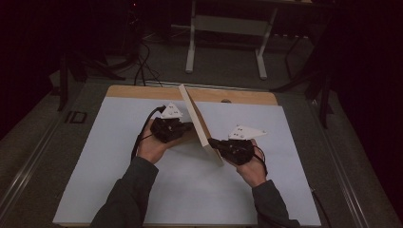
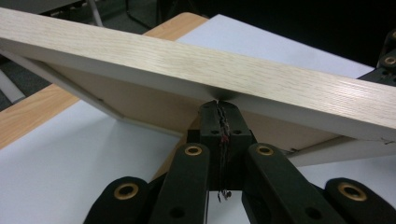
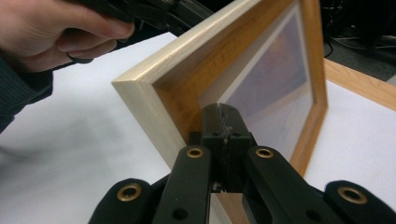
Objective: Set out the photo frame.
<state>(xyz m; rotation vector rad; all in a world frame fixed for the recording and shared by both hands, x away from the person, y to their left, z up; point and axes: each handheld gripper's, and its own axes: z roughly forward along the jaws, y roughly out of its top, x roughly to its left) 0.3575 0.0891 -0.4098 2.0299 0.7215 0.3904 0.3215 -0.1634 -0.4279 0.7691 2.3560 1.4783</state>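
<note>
a light wooden picture frame (image 1: 199, 124) stands tilted on edge near the middle of the white sheet (image 1: 119, 180) that covers the table. the left gripper (image 1: 186, 127) has its jaws pressed together, their tips against the underside of the frame's rim, as its own view shows (image 2: 219, 103). the right gripper (image 1: 212, 142) also has its jaws pressed together, tips touching the inner face of the frame's near corner (image 3: 219, 109). neither one pinches the frame.
</note>
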